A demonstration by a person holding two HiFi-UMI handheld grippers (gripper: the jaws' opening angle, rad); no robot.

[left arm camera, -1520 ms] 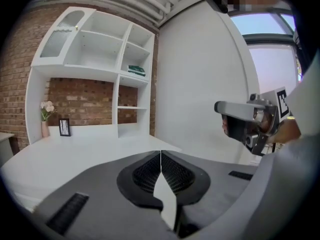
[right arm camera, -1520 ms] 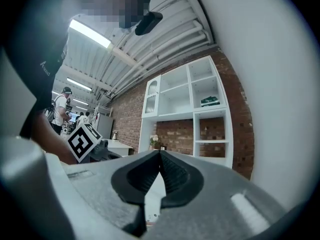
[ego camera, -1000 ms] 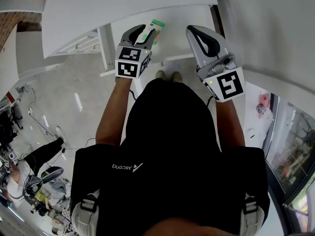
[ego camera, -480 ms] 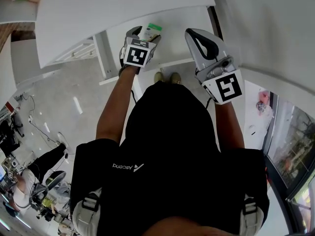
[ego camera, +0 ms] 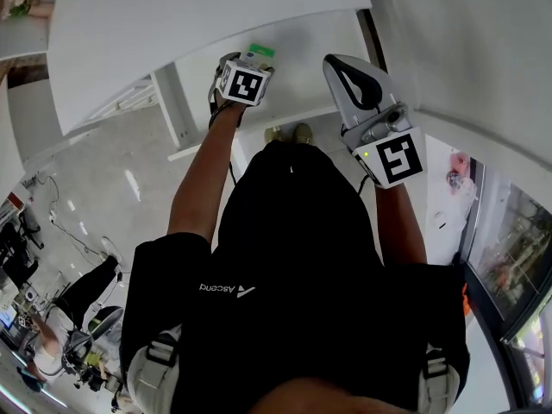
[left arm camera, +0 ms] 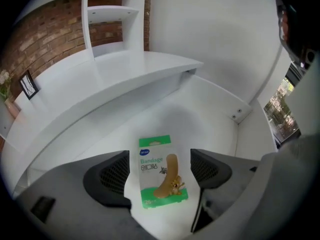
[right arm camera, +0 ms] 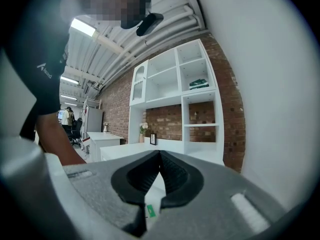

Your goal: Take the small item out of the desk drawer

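A small green-and-white bandage packet (left arm camera: 159,171) lies flat on the white floor of the open desk drawer (left arm camera: 210,109). My left gripper (left arm camera: 160,173) points down over it, and its jaws are opening, one on each side of the packet, with the pads (left arm camera: 114,176) not pressing on it. In the head view the left gripper (ego camera: 244,72) covers most of the packet, and only the packet's green end (ego camera: 260,52) shows. My right gripper (ego camera: 343,65) is held up beside the drawer, shut and empty, its jaws meeting in the right gripper view (right arm camera: 160,156).
The curved white desk top (ego camera: 172,24) overhangs the drawer's far side. White shelving (right arm camera: 180,99) stands against a brick wall. A white wall (ego camera: 466,50) is close on the right. The person's feet (ego camera: 289,134) are under the drawer's front.
The left gripper has moved forward and tipped down over the drawer, and its jaws have let go of the packet. The right gripper has barely moved.
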